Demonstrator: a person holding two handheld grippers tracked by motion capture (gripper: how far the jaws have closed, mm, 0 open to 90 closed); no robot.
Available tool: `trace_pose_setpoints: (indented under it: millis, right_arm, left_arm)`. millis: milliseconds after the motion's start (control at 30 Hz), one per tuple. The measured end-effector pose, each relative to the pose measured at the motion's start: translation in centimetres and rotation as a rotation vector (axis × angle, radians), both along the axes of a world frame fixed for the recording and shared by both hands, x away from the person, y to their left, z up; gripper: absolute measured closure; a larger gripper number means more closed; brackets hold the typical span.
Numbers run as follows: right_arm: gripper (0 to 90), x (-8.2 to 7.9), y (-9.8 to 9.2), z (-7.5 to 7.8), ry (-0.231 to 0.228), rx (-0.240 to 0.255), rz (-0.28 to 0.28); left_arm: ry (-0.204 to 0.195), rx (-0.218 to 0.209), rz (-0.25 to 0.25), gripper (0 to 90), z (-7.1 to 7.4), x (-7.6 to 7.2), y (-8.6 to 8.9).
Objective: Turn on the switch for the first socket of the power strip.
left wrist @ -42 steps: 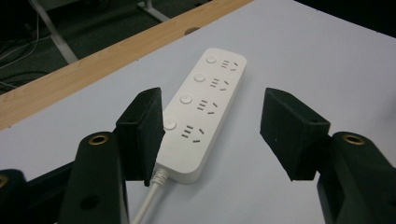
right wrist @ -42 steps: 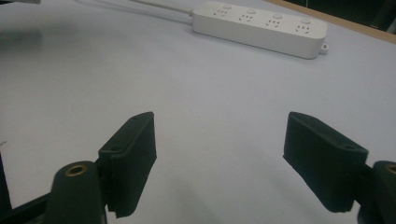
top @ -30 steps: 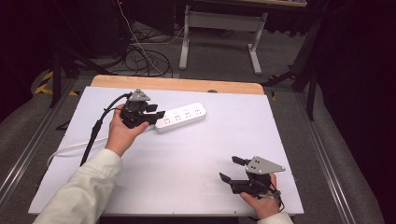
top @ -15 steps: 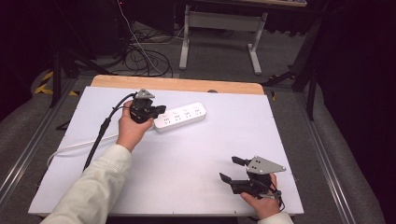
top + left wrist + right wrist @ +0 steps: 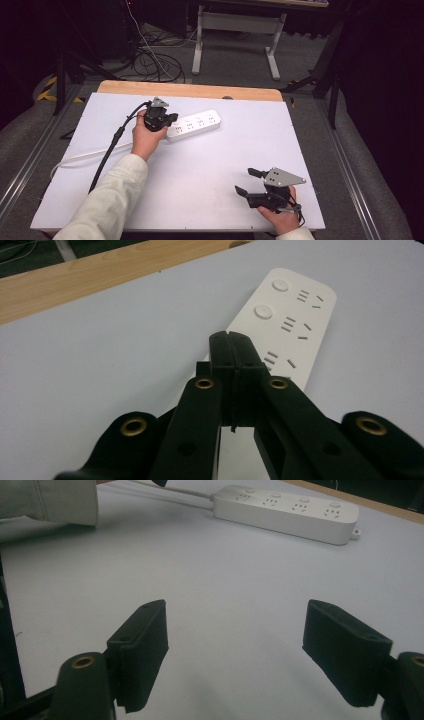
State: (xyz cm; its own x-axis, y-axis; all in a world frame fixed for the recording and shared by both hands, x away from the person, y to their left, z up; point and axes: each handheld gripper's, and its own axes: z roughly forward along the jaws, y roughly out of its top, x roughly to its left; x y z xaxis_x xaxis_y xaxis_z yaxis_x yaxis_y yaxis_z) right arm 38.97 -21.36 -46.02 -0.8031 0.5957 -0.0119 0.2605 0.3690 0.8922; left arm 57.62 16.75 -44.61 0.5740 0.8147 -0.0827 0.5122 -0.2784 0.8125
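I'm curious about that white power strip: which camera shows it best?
The high view: the whole power strip lies on the table, with the left gripper at its near end. The left gripper view crops it behind shut jaws; the right gripper view shows it far off.

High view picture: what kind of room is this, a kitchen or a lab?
Probably a lab or workshop, not a kitchen. A plain white table holds just a power strip, loose cables lie on the grey floor behind it, and a metal-legged workbench stands further back.
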Motion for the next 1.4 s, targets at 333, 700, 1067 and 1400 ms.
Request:
trace_pose_setpoints:
  millis: [333,700,1067,1400]
  right_arm:
    - [26.6,-0.1,0.0,0.0,0.000,0.000,0.002]
    - [26.6,-0.1,0.1,0.0,0.001,-0.004,0.002]
    - [26.6,-0.1,0.0,0.0,0.003,-0.003,0.002]
    - [26.6,-0.1,0.0,-0.1,0.004,-0.003,0.004]
  left_arm:
    - [-0.019,0.065,0.007,90.0,-0.9,0.3,-0.5]
    - [0.004,0.063,0.018,90.0,-1.7,0.6,-0.8]
    - [0.016,0.079,0.057,90.0,-1.9,0.5,-1.1]
    - [0.015,0.103,0.076,90.0,-1.8,0.4,-1.4]
